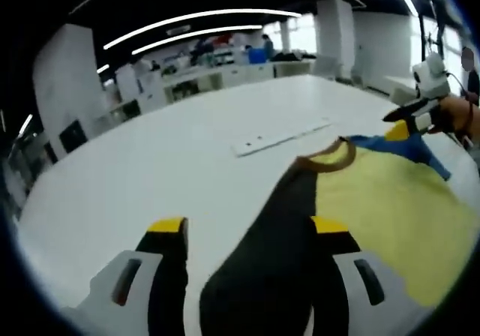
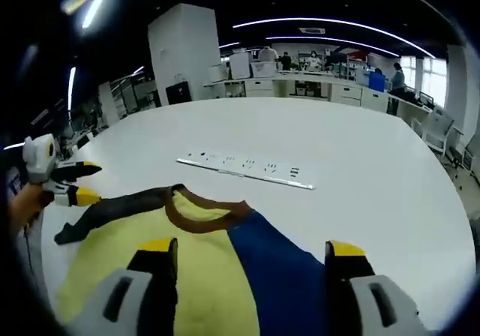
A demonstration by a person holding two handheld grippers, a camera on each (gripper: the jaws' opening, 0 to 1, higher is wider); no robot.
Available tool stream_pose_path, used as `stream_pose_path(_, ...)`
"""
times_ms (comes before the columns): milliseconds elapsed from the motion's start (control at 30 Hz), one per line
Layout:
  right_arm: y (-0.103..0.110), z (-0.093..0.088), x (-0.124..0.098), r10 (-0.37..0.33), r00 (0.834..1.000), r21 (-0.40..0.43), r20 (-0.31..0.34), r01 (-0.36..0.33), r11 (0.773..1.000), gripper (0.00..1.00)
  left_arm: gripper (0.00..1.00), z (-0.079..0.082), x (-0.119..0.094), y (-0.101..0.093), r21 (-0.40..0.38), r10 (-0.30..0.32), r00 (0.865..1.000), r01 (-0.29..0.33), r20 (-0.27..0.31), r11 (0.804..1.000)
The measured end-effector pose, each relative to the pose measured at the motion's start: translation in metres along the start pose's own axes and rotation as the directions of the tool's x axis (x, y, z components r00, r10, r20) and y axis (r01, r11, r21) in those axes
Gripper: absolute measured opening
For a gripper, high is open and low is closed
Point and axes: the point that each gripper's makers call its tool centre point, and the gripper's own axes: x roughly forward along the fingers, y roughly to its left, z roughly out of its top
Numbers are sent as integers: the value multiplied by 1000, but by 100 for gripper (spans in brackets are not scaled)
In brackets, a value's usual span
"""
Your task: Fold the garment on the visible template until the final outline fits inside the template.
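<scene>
Left gripper view: left tongs (image 1: 247, 231) wide, straddling the garment (image 1: 375, 193)'s black sleeve (image 1: 277, 253) on the white table (image 1: 150, 163); right tongs (image 1: 405, 122) at the blue sleeve (image 1: 405, 147), grip unclear.

Right gripper view: right tongs (image 2: 251, 253) wide over the blue side. Garment flat, fold not started; next, pinch a sleeve. No template outline made out; a power strip (image 2: 247, 169) lies beyond.

The left gripper view looks from low over the near edge of the white tabletop (image 1: 150, 163), close above the garment (image 1: 375, 201), facing its far edge. The right gripper view sits beside it, equally low and close, facing the same way. Both share the garment's brown collar (image 2: 202, 212), the grey strip (image 2: 247, 167) beyond it, and the far tabletop.
</scene>
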Motion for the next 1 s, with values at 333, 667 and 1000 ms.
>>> stream_pose_path(333,13,-23,-52,0,1000,4,-16,0,1000,94,56,-32,-50,-6,26,-32,999,32,-18,999)
stream_pose_path(667,12,-53,-92,-27,999,51,-33,28,998,93,35,-74,-69,-13,88,-68,992,78,-103,993)
stream_pose_path(1000,1,-95,-119,-71,995,119,-74,79,990,88,24,-112,-71,-16,111,-62,974,88,-217,990)
